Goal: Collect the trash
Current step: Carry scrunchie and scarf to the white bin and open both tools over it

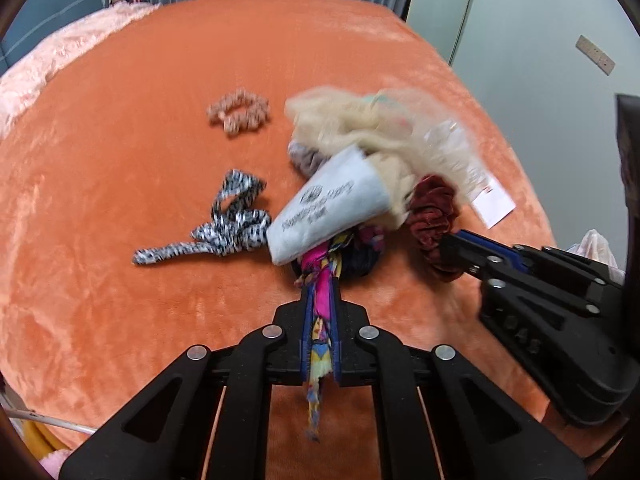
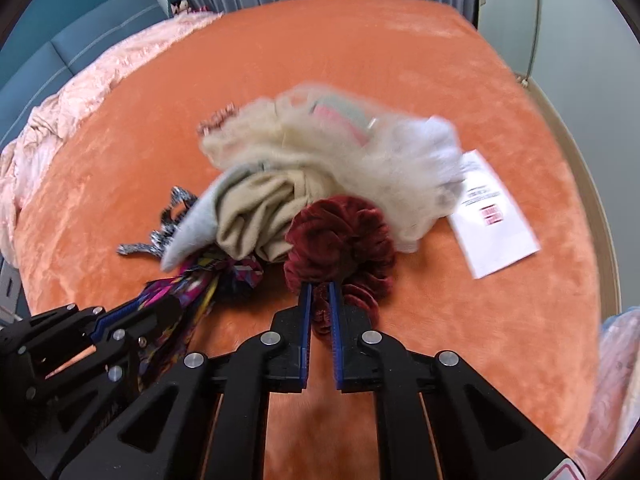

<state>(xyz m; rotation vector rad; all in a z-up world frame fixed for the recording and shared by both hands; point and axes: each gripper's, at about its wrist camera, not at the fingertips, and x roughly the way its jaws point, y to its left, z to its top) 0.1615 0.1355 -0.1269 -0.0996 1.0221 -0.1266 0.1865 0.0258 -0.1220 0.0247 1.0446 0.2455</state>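
My left gripper point(image 1: 321, 280) is shut on a multicoloured ribbon scrunchie point(image 1: 320, 276), which also shows in the right wrist view point(image 2: 200, 284). My right gripper point(image 2: 320, 292) is shut on a dark red velvet scrunchie point(image 2: 340, 236), seen in the left wrist view point(image 1: 432, 208) too. Both are lifted just above the orange bed cover point(image 1: 120, 160). A blurred bundle rides with them: a grey-white pouch with print point(image 1: 332, 208), beige cloth point(image 2: 256, 208) and cream fluff point(image 2: 320, 148).
A black-and-white patterned band point(image 1: 224, 220) and a peach scrunchie point(image 1: 238, 114) lie on the cover to the left. A white printed paper point(image 2: 496, 220) lies to the right. A pink quilt point(image 2: 80, 100) is at the far left, a plastic bag point(image 2: 616, 380) at the right edge.
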